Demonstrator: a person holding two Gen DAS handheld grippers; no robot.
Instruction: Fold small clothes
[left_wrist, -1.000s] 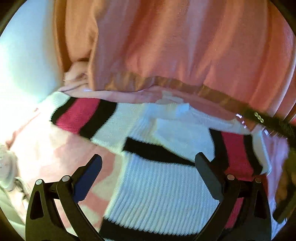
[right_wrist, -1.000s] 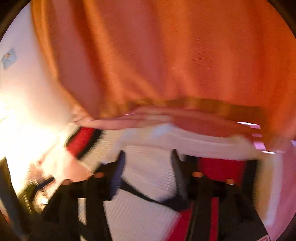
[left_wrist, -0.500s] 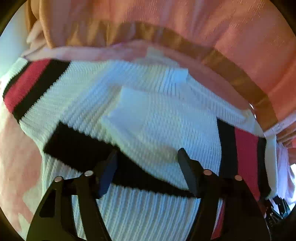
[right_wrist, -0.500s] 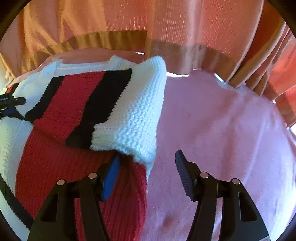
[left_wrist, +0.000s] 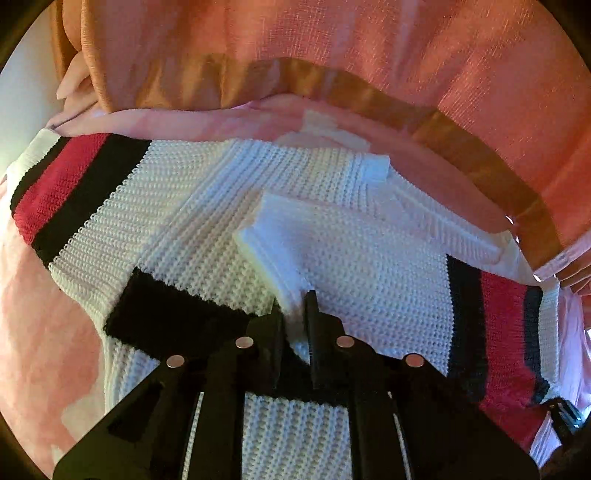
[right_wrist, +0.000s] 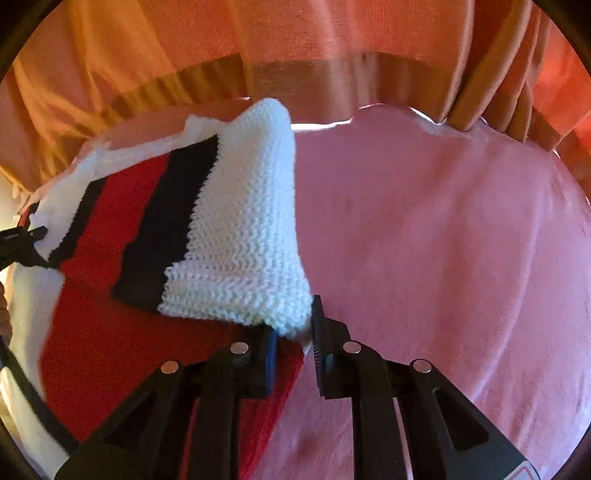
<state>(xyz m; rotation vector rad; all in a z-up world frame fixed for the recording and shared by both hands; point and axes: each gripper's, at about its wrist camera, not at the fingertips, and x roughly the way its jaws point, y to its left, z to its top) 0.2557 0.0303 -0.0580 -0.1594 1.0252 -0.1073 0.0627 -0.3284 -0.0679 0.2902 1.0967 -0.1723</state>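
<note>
Pink bedding (right_wrist: 443, 240) lies under the knit sweater (left_wrist: 207, 206), both grippers (left_wrist: 293, 306) (right_wrist: 293, 325) clamped on folds near 6 o'clock, best lifted evenly.

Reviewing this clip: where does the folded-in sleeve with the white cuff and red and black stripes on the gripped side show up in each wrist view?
Left wrist: the striped knitted sleeve with the white cuff lies at the right edge, running down to the corner.
Right wrist: the same sleeve fills the left centre, its cuff pinched by the right gripper.
Shared landmark: the orange curtain's darker hem band across the top.
</note>
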